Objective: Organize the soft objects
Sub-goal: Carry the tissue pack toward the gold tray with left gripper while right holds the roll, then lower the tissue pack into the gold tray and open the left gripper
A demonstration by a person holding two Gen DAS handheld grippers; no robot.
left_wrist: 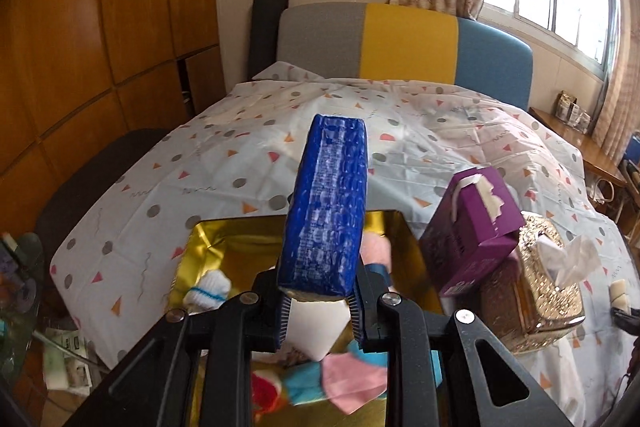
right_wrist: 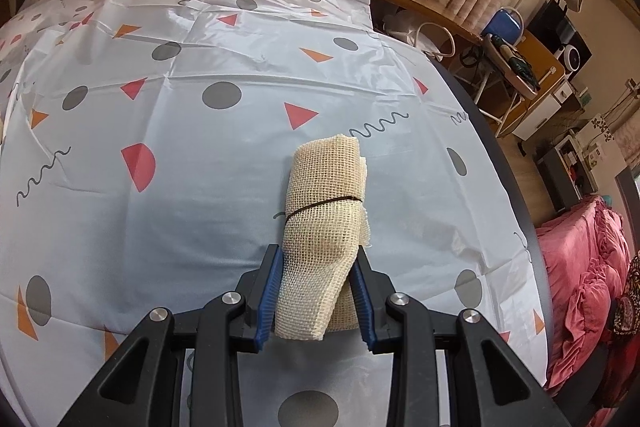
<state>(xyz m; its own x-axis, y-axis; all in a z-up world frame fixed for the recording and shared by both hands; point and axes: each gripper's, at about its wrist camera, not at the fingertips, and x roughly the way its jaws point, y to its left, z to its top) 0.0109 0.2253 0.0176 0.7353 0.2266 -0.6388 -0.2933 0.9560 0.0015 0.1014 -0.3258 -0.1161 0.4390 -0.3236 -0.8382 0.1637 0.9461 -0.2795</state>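
Left gripper (left_wrist: 318,311) clamped on blue sponge (left_wrist: 328,203) above gold box (left_wrist: 208,239); right gripper (right_wrist: 316,291) clamped on mesh cloth roll (right_wrist: 326,223).

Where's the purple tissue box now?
Left wrist view, right side: the purple tissue box sits tilted against the gold tissue holder, beside the gold bin.

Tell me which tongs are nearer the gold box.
Left. The left tongs hold a blue pack directly over the gold box; the right tongs grip mesh cloth elsewhere, box unseen.
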